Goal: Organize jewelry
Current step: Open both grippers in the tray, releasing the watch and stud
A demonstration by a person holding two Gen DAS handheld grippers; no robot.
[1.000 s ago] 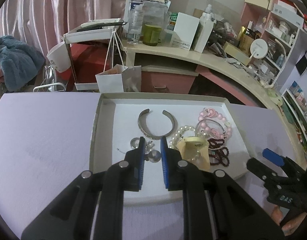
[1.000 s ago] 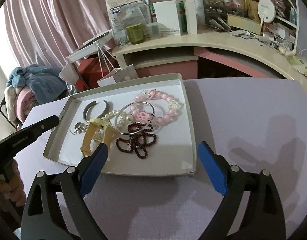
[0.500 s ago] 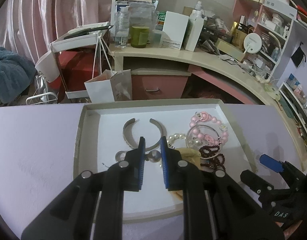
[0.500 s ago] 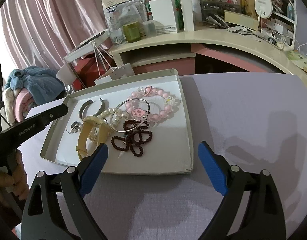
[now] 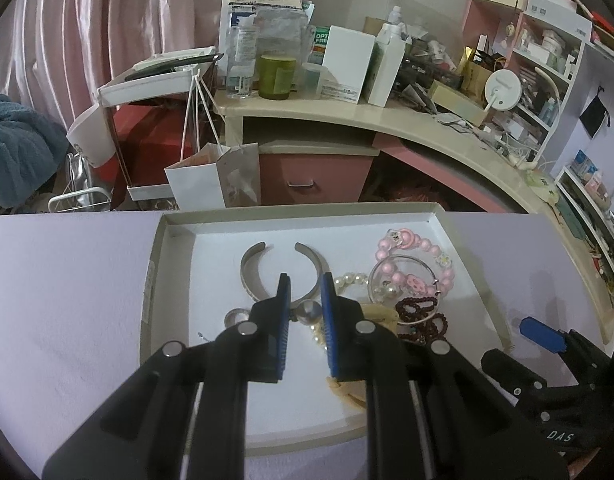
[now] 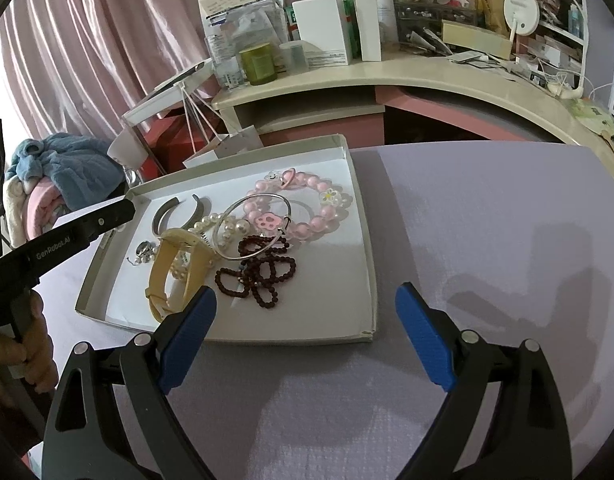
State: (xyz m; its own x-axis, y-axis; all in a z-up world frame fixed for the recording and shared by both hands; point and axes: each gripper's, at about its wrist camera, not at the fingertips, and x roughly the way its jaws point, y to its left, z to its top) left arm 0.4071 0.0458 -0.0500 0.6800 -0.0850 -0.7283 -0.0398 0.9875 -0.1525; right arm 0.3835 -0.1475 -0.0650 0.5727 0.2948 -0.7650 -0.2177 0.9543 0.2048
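Jewelry lying in an open tray on the lilac surface (image 6: 487, 220).
Tray (image 6: 369, 264) contains a silver cuff (image 5: 283, 272), pearls, pink bead bracelet (image 6: 307, 208), dark beads, tan watch. Left gripper (image 5: 305, 284) hangs over the cuff, jaws narrow, gripping nothing; right gripper (image 6: 307, 316) near the tray's front edge, jaws wide, empty.

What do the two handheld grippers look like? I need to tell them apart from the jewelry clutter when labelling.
Both are black plastic with silver rivets. The left gripper has ribbed blue pads; its side reads "GenRobot.AI". The right gripper has smooth blue pads and shows "DAS" lettering. No cables or sleeves show.
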